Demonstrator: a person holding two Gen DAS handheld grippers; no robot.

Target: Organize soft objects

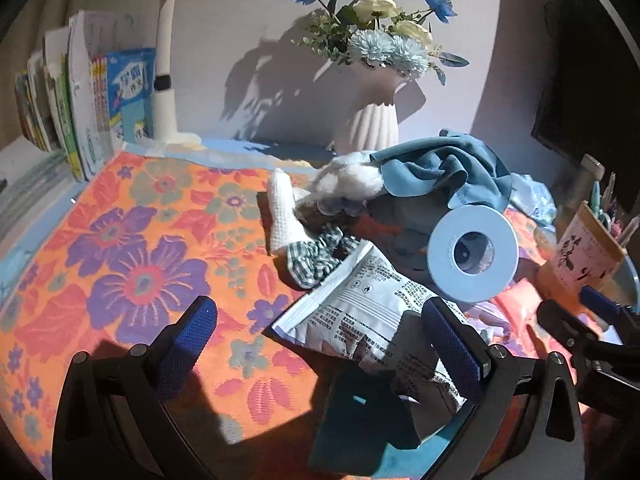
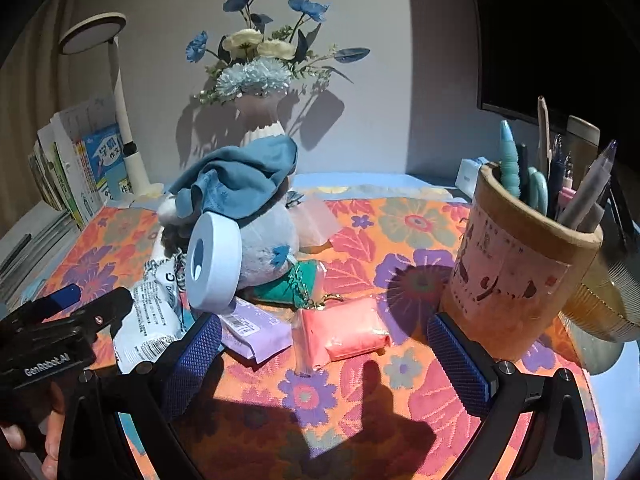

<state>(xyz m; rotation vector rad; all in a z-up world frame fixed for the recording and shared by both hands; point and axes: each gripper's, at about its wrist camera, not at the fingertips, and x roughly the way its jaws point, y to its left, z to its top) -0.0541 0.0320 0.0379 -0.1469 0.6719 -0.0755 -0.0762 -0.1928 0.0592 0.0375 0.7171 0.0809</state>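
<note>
Floral cloth (image 2: 400, 240) — one tape roll (image 2: 214, 262), two packets — pink (image 2: 344, 330), purple (image 2: 256, 330).

The surface (image 2: 404, 216) wears an orange flowered cloth. A vase (image 1: 370, 120), lamp (image 2: 136, 168) and books (image 1: 100, 112) stand along its far edge. Mid-surface lie a plush (image 2: 266, 240), white packet (image 1: 360, 300), purple pack (image 2: 256, 330) and pink pouch (image 2: 348, 330); a pen cup (image 2: 516, 272) stands at the right edge.

We are at a home study desk. Ahead of the fingers, a vase (image 1: 370, 114) of artificial flowers stands against the wall; to their left, schoolbooks (image 1: 86, 108) lean beside a desk lamp (image 2: 116, 92); by the right finger stands a pen cup (image 2: 520, 276) on a floral cloth (image 1: 132, 264).
</note>
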